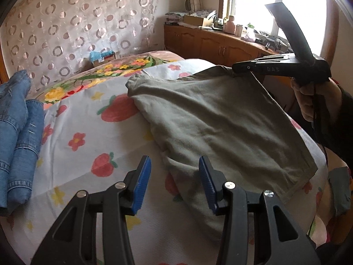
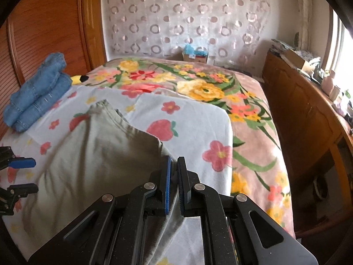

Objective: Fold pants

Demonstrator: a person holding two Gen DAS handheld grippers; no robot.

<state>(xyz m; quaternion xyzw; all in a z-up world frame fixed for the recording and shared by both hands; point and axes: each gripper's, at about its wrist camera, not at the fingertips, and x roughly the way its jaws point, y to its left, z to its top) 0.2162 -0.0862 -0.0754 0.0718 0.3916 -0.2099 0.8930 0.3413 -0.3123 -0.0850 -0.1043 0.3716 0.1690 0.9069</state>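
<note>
Pinching the pants (image 2: 92,154) edge, right gripper (image 2: 173,184) jaws clamp; left gripper (image 1: 174,183) jaws gape empty.

1 pair of olive-grey cotton pants (image 1: 220,119), 1 folded pile of blue denim jeans (image 1: 19,137), 2 black blue-padded tools: left tool (image 1: 175,184), right tool (image 2: 174,185).

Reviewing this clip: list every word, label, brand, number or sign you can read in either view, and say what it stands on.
"DAS": raised letters on the black body of the right tool, seen in the left wrist view; faint, so the reading is uncertain.
Small cardboard box with blue contents at the far end of the bed: it bears a label, too small to read.
Bottles and jars on the wooden cabinet top: any print is too blurred to read.
Nothing else legible.
</note>
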